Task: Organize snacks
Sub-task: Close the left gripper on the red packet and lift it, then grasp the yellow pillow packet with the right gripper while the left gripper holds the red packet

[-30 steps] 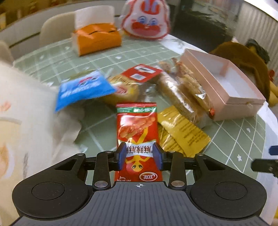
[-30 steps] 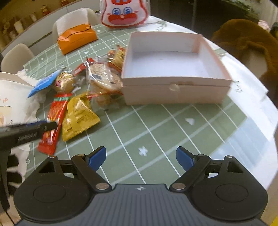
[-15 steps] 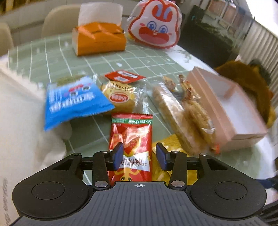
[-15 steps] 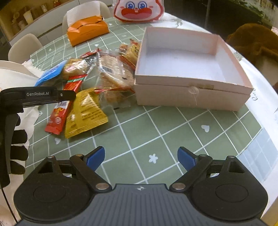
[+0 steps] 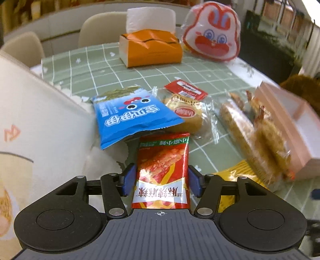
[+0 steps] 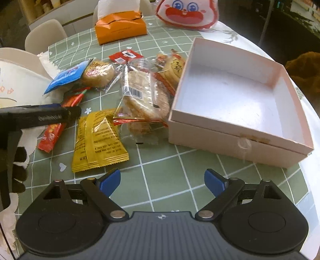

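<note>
My left gripper (image 5: pixel 159 181) straddles a red snack packet (image 5: pixel 163 170) lying on the green checked table; the blue pads sit at its two side edges, jaws partly open. The left gripper also shows as a black bar in the right wrist view (image 6: pixel 40 118), over the red packet (image 6: pixel 52 134). My right gripper (image 6: pixel 162 181) is open and empty above bare cloth, in front of the empty pink box (image 6: pixel 236 138). A yellow packet (image 6: pixel 98 140), clear-wrapped biscuits (image 6: pixel 144 96), a round cake (image 6: pixel 98 73) and a blue packet (image 6: pixel 66 77) lie left of the box.
An orange tissue box (image 6: pixel 120 29) and a rabbit-face bag (image 6: pixel 186 13) stand at the table's far side. A white paper bag (image 5: pixel 36 130) rises at the left. Chairs stand beyond the table. A brown plush thing (image 6: pixel 306 68) lies right of the box.
The left gripper has opened wider and come lower and closer around the red packet. The right gripper has drifted forward toward the snacks and box, still open.
</note>
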